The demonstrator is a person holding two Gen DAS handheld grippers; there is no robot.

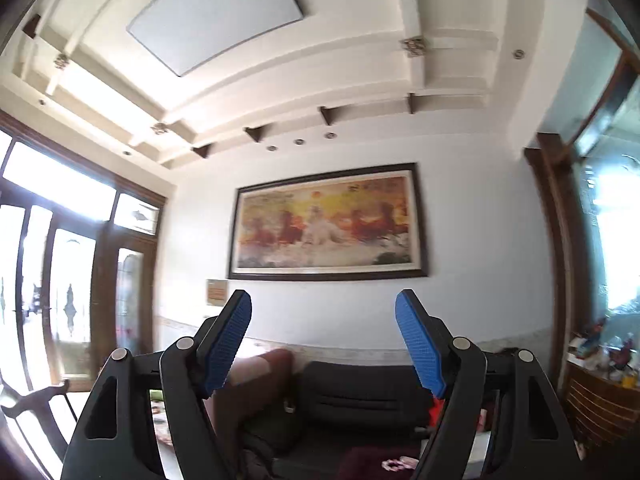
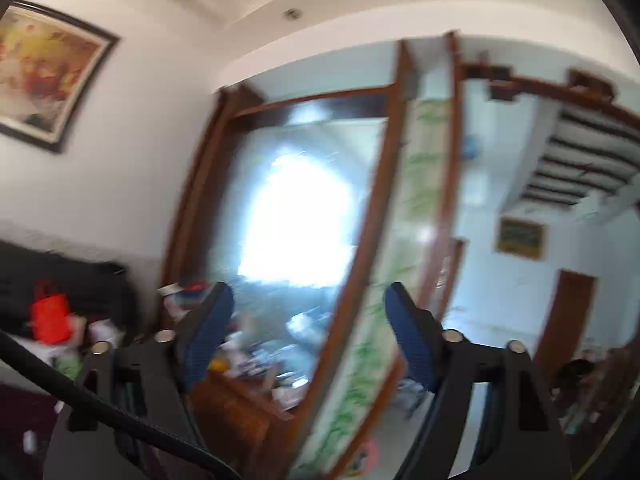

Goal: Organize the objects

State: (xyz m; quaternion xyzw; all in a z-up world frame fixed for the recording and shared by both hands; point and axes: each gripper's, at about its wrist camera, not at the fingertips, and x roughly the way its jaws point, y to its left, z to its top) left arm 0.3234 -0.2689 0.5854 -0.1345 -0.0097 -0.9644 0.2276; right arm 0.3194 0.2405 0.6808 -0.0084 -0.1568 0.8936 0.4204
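My left gripper (image 1: 323, 308) is open and empty, raised and pointing up at the far wall and ceiling. My right gripper (image 2: 309, 300) is open and empty too, pointing at a glass partition; its view is blurred. No object to organize is between either pair of fingers. A cluttered wooden cabinet top (image 2: 256, 360) with several small items lies low behind the right gripper. A red bag (image 2: 50, 316) sits on the dark sofa (image 2: 80, 284).
A dark sofa (image 1: 360, 396) stands against the far wall under a framed painting (image 1: 326, 224). Glass doors (image 1: 60, 276) are at the left. A wooden cabinet (image 1: 600, 396) with clutter is at the right. A black cable (image 2: 100, 404) crosses the right view.
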